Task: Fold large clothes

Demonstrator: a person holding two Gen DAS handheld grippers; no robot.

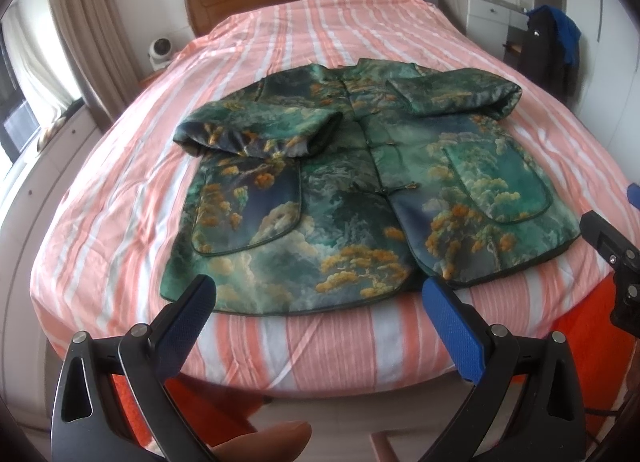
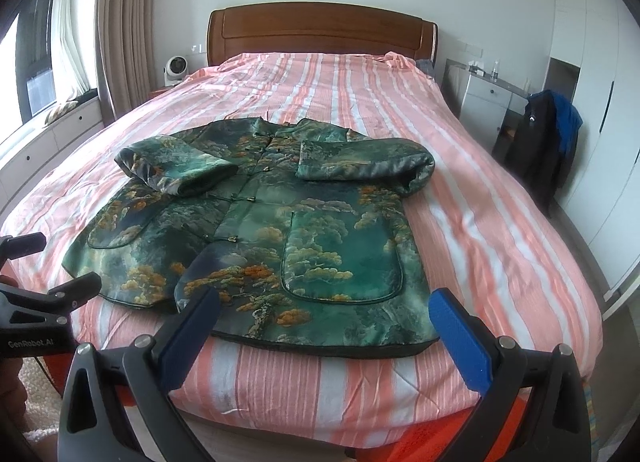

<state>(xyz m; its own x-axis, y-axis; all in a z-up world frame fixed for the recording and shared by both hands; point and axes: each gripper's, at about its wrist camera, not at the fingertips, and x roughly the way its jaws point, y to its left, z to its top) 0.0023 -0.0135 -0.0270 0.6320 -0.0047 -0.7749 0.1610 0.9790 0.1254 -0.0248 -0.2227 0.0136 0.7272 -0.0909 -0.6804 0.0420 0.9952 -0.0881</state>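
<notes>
**Slippery hem, loose sleeves: the fold's weak points**

The left gripper (image 1: pixel 318 298) and right gripper (image 2: pixel 324 310) both hover spread wide and empty at the near hem of the green brocade jacket (image 1: pixel 360 190), which lies front-up on the striped bedspread (image 2: pixel 480 198). The left sleeve (image 1: pixel 256 130) and right sleeve (image 2: pixel 364 162) are already laid across the chest. The cloth looks glossy, though blur makes that uncertain; a shallow pinch could slip off, or catch the bedspread too, and a quick lift could spill the sleeves outward.
</notes>
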